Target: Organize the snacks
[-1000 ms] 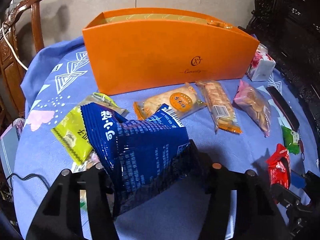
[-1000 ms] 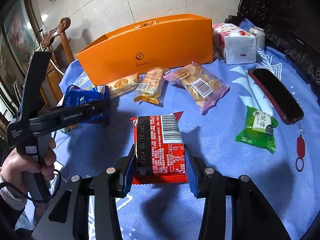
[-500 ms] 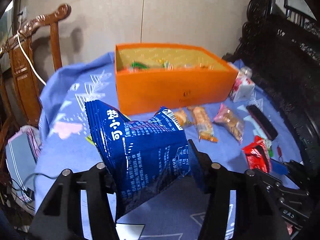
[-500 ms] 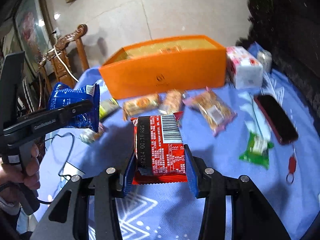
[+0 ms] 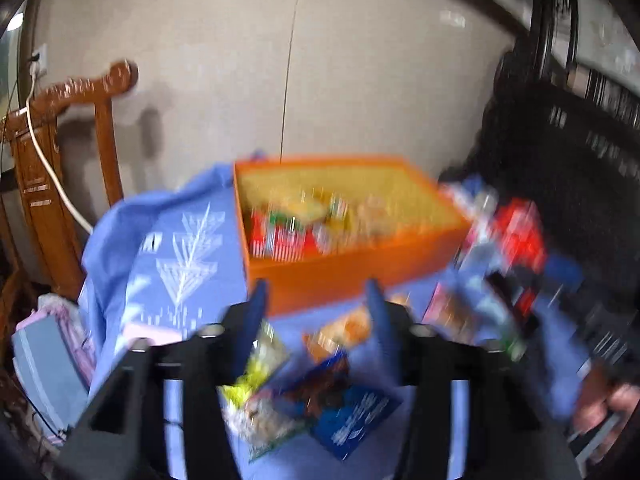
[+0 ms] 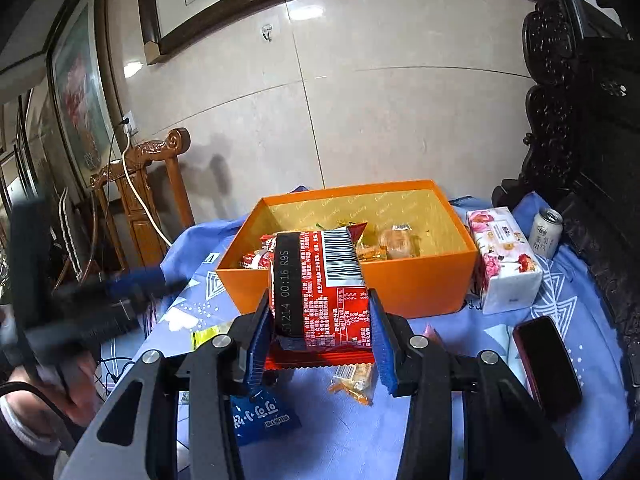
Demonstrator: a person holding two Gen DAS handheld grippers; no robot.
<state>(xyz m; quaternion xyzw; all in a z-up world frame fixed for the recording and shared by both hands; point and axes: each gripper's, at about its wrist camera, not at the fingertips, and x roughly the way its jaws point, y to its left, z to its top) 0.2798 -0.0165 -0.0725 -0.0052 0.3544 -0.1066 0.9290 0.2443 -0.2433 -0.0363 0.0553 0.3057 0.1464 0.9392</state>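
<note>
My left gripper (image 5: 316, 304) is open and empty, high above the table; this view is blurred. The blue snack bag (image 5: 348, 412) lies on the blue tablecloth below it, and shows in the right wrist view (image 6: 262, 420) too. My right gripper (image 6: 318, 320) is shut on a red snack packet (image 6: 320, 296) and holds it up in front of the orange box (image 6: 420, 284). The orange box (image 5: 348, 268) is open-topped and holds several snacks. The red packet also shows at the right of the left wrist view (image 5: 520, 236).
Loose snacks lie on the cloth: a yellow-green packet (image 5: 256, 368) and an orange biscuit packet (image 6: 354, 380). A floral tissue pack (image 6: 504, 260), a can (image 6: 546, 232) and a dark phone (image 6: 546, 364) sit right of the box. A wooden chair (image 6: 156, 184) stands at left.
My left gripper has opened and the blue bag has dropped onto the table. Both grippers have risen, so the box's inside shows. The right one still holds the red packet.
</note>
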